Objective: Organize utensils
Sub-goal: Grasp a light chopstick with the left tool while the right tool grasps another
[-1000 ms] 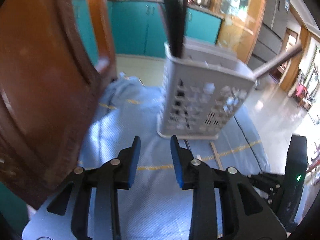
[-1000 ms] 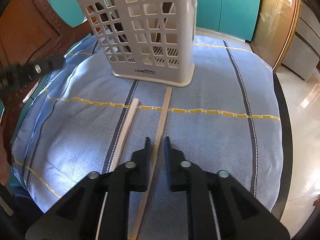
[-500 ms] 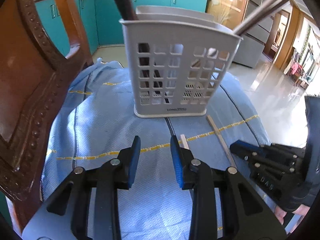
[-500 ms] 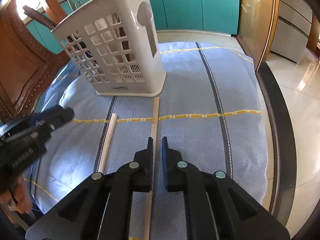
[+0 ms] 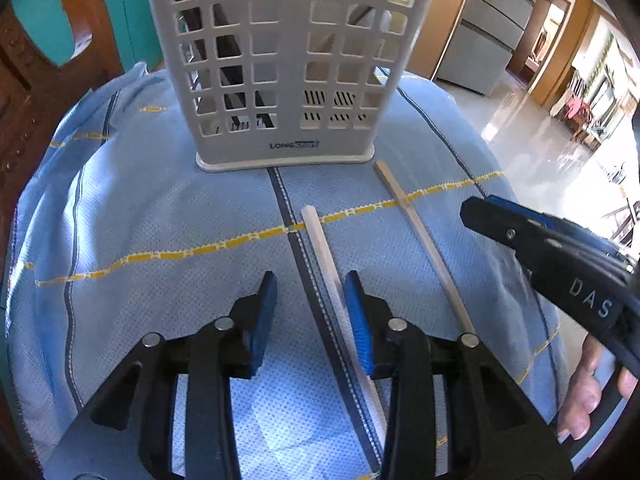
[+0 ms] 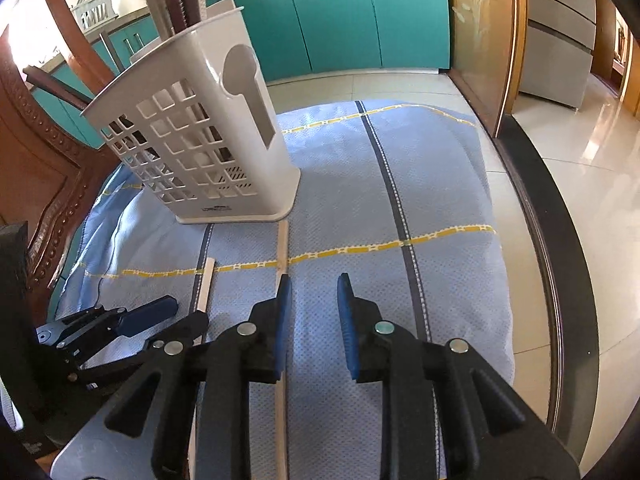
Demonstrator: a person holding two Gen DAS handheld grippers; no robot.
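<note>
A white slotted utensil basket (image 5: 280, 80) stands on the blue cloth (image 5: 160, 220) with dark handles inside it. In front of it lie two chopsticks. My left gripper (image 5: 310, 284) hangs low over the pale chopstick (image 5: 320, 240). Its jaws are opening, and the stick lies between them close to the right pad, untouched. My right gripper (image 6: 314, 282) is also opening, with nothing between its pads. The tan chopstick (image 6: 283, 244) runs under its left finger. The right wrist view shows the basket (image 6: 208, 140), the pale chopstick (image 6: 206, 284) and the left gripper (image 6: 188, 312).
A carved wooden chair back (image 5: 44, 92) rises close on the left of the cloth. The table's dark rim (image 6: 560, 280) curves along the right, with tiled floor beyond. Teal cabinets (image 6: 340, 12) line the far wall. A hand (image 5: 588, 392) holds the right gripper (image 5: 480, 210).
My left gripper has come down and forward until the pale chopstick lies between its jaws. The right gripper's jaws have spread, and the tan chopstick is no longer between them but under the left finger.
</note>
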